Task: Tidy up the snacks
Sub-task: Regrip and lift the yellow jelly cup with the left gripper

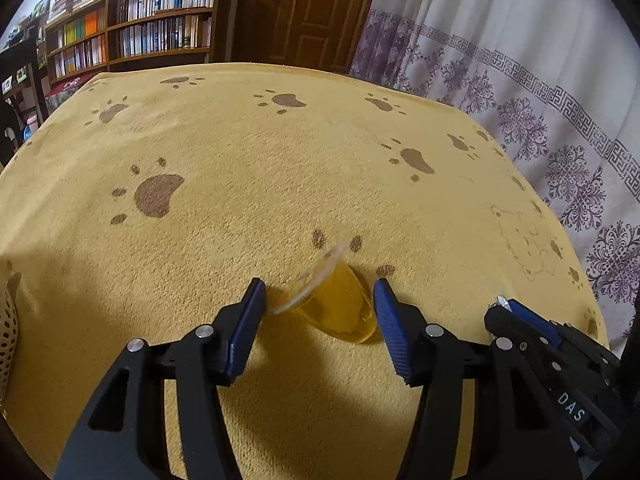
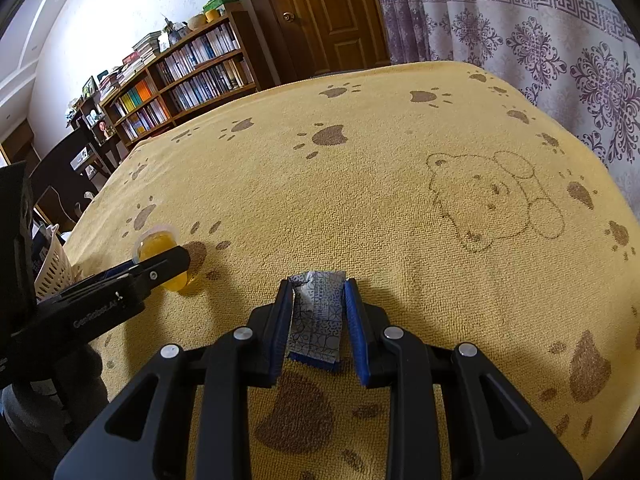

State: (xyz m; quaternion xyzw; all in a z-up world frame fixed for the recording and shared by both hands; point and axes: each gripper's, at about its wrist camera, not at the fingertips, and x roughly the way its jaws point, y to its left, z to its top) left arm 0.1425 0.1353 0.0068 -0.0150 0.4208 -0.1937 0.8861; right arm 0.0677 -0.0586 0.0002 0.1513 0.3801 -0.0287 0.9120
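Left tongs (image 1: pixel 320 300) apart, straddling the jelly cup (image 1: pixel 336 300), not yet gripping. The cup lies tipped on its side on the blanket (image 1: pixel 248 152); it looks light, slick and squashy, with a thin foil lid, so I'd pinch the body across its width, gently, not the lid rim. Right tongs (image 2: pixel 318 312) clamped on a snack packet (image 2: pixel 318 312) right of the cup: flat, crinkly, light. The blanket is soft pile, so the cup may roll. A basket (image 2: pixel 52 264) sits left of the cup; bookshelf (image 1: pixel 132 28), door and curtain stand beyond.
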